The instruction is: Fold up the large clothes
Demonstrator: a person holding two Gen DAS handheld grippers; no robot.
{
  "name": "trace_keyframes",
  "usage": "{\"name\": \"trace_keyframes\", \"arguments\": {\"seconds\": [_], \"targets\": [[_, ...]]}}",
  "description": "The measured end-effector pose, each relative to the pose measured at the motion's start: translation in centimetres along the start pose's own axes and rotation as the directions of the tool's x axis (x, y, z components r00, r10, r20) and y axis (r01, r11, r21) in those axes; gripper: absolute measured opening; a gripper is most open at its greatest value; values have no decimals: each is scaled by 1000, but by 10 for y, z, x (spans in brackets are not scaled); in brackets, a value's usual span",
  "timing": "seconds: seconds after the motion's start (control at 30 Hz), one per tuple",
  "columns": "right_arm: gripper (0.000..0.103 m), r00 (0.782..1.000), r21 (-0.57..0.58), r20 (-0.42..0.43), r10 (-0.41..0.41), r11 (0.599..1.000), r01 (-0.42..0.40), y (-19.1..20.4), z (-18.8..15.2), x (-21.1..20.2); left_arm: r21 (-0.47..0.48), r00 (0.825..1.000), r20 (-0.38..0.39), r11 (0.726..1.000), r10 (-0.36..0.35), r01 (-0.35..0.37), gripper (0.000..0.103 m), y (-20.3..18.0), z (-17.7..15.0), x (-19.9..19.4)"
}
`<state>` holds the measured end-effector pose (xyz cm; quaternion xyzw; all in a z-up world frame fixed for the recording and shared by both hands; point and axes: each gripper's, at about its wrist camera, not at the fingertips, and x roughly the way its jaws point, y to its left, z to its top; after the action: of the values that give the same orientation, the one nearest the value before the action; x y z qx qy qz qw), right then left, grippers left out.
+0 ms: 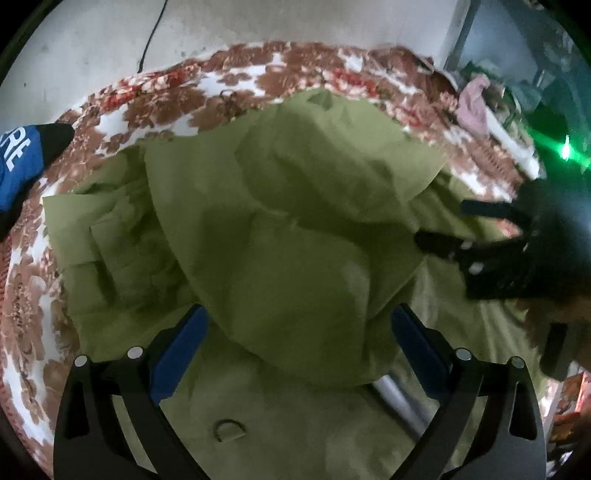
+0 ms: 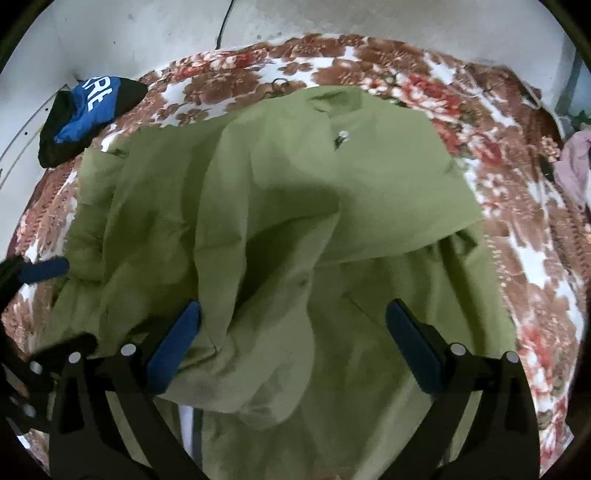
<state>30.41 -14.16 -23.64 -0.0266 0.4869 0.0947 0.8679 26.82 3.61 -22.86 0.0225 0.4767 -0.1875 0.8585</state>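
An olive-green garment (image 2: 280,229) lay rumpled across a bed's floral blanket (image 2: 517,206), a pale wall (image 2: 155,33) at twelve o'clock. A blue-and-black cloth (image 2: 88,110) sat at ten o'clock. Both the left hand-held gripper (image 1: 299,332) and the right hand-held gripper (image 2: 293,328) had fingers spread apart above the garment.

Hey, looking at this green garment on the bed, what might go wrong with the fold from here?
1. The garment lies bunched with a flap already doubled over; folding now could lock in creases.
2. Both tools, left and right, stand open above loose cloth, so a pinch may catch several layers.
3. The blue cloth lies beside the garment's far corner and could snag.
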Motion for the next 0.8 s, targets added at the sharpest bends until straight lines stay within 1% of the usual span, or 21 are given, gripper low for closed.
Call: {"name": "trace_keyframes", "arguments": {"seconds": [0.07,0.17,0.2,0.23,0.3,0.37,0.4,0.47,0.5,0.57,0.6,0.67,0.73,0.8], "targets": [[98,999,-22,5,-41,999,41,0,-4,7,2,1000,1,1000,-17,17,97,-5,0,10],[98,995,-42,-26,-93,995,92,-1,-15,31,3,998,-51,999,-47,47,97,-11,-10,40],[98,994,-46,-36,-103,994,102,-1,-18,38,6,997,-64,999,-47,47,97,-13,-13,47],[98,994,-46,-43,-103,994,101,-2,-21,43,17,996,-85,999,-38,39,97,-14,-18,57],[98,994,-39,-55,-97,995,95,-4,-27,54,18,995,-95,999,-37,38,98,-12,-25,68],[98,994,-40,-64,-88,996,86,-7,-32,64,-15,993,-99,998,-68,67,99,-5,-29,76],[98,994,-43,-64,-86,996,83,-8,-35,67,-36,990,-112,996,-83,79,99,-1,-31,81],[98,994,-69,-65,-91,994,86,-8,-41,75,-69,981,-169,994,-91,81,99,7,-38,96],[98,994,-81,-60,-94,993,89,-7,-43,78,-79,980,-171,993,-98,86,99,10,-40,99],[98,994,-100,-43,-102,990,98,-6,-46,78,-61,986,-143,995,-85,77,99,6,-41,94],[98,993,-105,-40,-107,989,102,-5,-47,78,-29,989,-132,998,-65,61,99,1,-41,90],[98,993,-112,-45,-112,988,106,-4,-47,76,12,990,-134,999,-38,40,99,-5,-43,87],[98,994,-89,-48,-94,992,90,-7,-46,70,1,990,-136,999,-33,34,98,-5,-44,79],[98,997,-57,-29,-71,996,69,-11,-45,55,-17,992,-125,999,-36,34,98,-1,-44,66]]}}
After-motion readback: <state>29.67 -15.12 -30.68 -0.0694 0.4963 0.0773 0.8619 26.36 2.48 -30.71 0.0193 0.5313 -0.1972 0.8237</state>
